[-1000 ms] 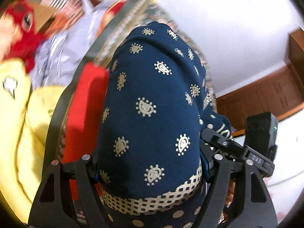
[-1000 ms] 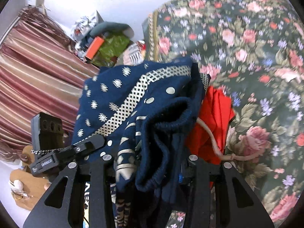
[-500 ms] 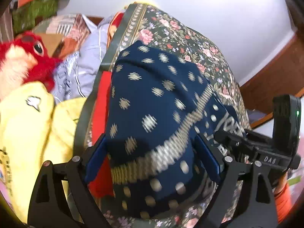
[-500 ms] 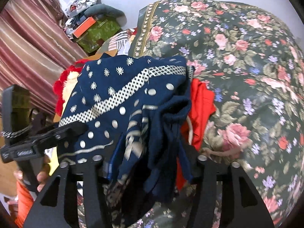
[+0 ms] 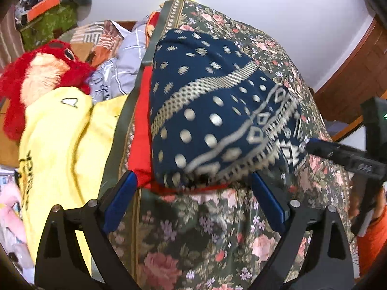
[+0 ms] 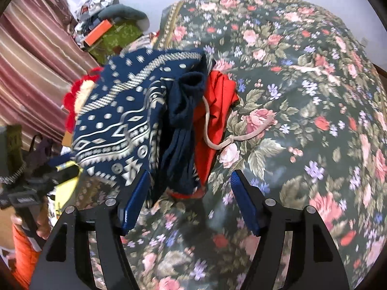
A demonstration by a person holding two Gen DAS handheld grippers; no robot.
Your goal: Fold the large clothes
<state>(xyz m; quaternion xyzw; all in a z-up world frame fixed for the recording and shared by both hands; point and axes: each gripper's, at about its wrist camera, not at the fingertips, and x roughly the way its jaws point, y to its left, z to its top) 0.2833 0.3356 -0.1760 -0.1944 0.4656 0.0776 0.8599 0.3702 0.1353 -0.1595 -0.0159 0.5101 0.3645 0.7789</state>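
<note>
Letting go: we have set the folded navy garment [image 5: 212, 118] on top of a folded red garment [image 5: 142, 130] on the flowered bedspread [image 5: 193, 236], and both tongs have just been spreading.
Left tongs [image 5: 193, 203]: spread wide, blue pads clear of the cloth, nothing between them but bedspread.
Right tongs [image 6: 188, 200]: spread too, though less widely; the left pad sits just beside the bundle's hanging near fold, not pinching it as far as we can tell.
Where the garment lies: near the bedspread's left edge, just ahead of both tongs; in the left view its near end sits just above the gap between the pads, in the right view it lies up and left of the gap.
Loose end: a pale drawstring [image 6: 217, 135] trails from the pile onto the bedspread to the right.
Doing it well: we judge the tongs should draw straight back, spread, so no pad snags the near fold and drags the stack apart; the right side needs the most care.
Beside the bed: a yellow garment [image 5: 60, 145] and a red plush toy [image 5: 41, 72] lie off the left edge, waiting or unrelated, we cannot tell.
</note>
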